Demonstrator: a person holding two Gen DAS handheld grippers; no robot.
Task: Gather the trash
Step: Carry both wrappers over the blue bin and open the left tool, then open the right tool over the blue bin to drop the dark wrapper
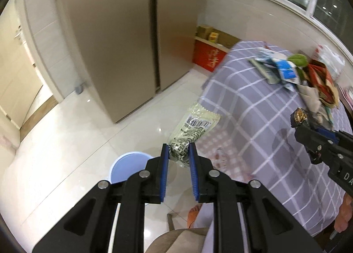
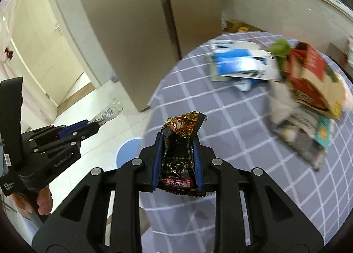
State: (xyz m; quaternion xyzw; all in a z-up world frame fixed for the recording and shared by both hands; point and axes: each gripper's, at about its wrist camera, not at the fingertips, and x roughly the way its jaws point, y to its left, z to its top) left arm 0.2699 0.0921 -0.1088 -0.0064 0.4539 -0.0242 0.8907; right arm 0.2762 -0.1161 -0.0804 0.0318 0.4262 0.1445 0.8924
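My left gripper (image 1: 178, 153) is shut on a pale green printed wrapper (image 1: 194, 127), which sticks out past its blue pads above the floor. Below it, on the floor, stands a light blue bin (image 1: 126, 168). My right gripper (image 2: 178, 140) is shut on a black and gold snack packet (image 2: 179, 142), held over the table's edge. In the left wrist view the right gripper (image 1: 297, 118) shows at the right with that packet (image 1: 298, 116). The right wrist view shows the left gripper (image 2: 93, 125) at the left, the wrapper (image 2: 108, 112) in it, and the bin (image 2: 129, 151) by the table.
A table with a purple checked cloth (image 2: 231, 125) carries a heap of trash: blue and white packets (image 2: 240, 63), a red and tan carton (image 2: 313, 78), something green (image 2: 280, 47). A tall beige fridge (image 1: 114, 43) stands behind, a red box (image 1: 208, 57) in the corner, a doorway at left.
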